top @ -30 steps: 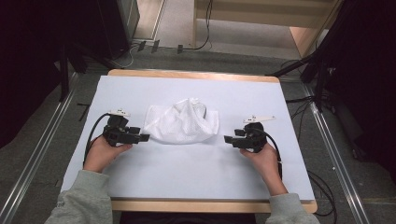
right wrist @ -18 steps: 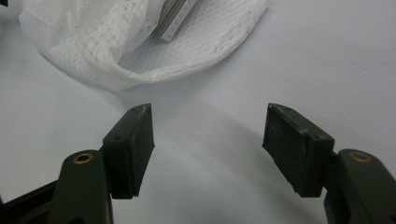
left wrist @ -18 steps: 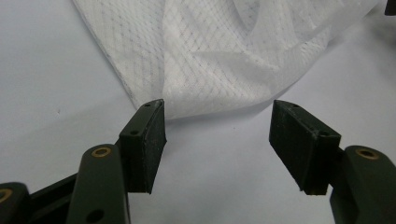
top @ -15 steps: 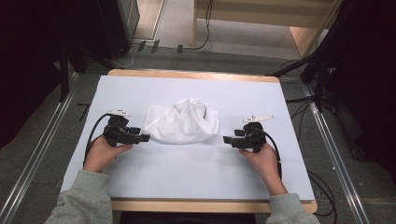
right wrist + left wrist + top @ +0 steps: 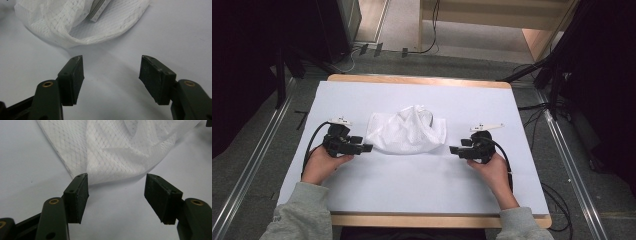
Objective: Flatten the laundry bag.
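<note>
A crumpled white mesh cloth [image 5: 406,131] lies in the middle of the white table [image 5: 422,180]. My left gripper [image 5: 366,148] sits open at the cloth's left edge; in the left gripper view the cloth [image 5: 117,150] hem lies just beyond the jaws, with my left gripper [image 5: 117,195] holding nothing. My right gripper [image 5: 452,149] rests open a short way off the cloth's right edge. In the right gripper view the cloth [image 5: 82,22] is farther ahead, a strap-like band [image 5: 98,10] showing on it, and my right gripper [image 5: 111,77] has bare table between its jaws.
The table's wooden edge [image 5: 422,81] runs along the far side. Cables [image 5: 557,195] trail off the right side and metal rails [image 5: 252,175] flank the table. Dark equipment stands at the back left and right.
Both grippers have edged slightly inward toward the cloth. The cloth has not moved.
</note>
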Motion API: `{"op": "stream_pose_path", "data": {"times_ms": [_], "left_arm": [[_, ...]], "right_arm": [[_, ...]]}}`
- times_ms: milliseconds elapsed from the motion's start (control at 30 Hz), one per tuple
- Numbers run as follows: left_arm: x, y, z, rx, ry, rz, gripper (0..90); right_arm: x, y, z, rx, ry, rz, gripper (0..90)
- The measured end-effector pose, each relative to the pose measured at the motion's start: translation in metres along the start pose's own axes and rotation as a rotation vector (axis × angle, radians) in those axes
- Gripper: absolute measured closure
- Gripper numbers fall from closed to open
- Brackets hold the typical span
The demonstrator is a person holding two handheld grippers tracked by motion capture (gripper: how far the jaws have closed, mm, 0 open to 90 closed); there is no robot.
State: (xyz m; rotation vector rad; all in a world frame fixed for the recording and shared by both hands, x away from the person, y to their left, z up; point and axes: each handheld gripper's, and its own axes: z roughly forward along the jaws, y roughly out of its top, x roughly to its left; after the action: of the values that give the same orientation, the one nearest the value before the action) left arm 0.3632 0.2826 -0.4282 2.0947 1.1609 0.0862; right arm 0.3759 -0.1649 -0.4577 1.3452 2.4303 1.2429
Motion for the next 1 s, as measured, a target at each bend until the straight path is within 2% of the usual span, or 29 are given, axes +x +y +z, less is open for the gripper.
{"op": "stream_pose_path", "data": {"times_ms": [500,600,800,1000], "left_arm": [[-0.002,-0.004,-0.008,-0.019,-0.013,-0.007,37.2],[-0.002,-0.007,-0.012,-0.028,-0.014,-0.025,37.2],[-0.005,-0.015,-0.022,-0.054,-0.044,-0.050,37.6],[-0.009,-0.024,-0.026,-0.040,-0.004,-0.049,37.7]], "right_arm": [[0.002,0.009,-0.003,-0.005,0.016,-0.009,43.4],[0.003,0.015,-0.003,-0.005,0.013,-0.017,44.3],[0.004,0.026,-0.001,-0.002,0.011,-0.031,46.6],[0.004,0.037,0.000,-0.018,0.012,-0.040,49.5]]}}
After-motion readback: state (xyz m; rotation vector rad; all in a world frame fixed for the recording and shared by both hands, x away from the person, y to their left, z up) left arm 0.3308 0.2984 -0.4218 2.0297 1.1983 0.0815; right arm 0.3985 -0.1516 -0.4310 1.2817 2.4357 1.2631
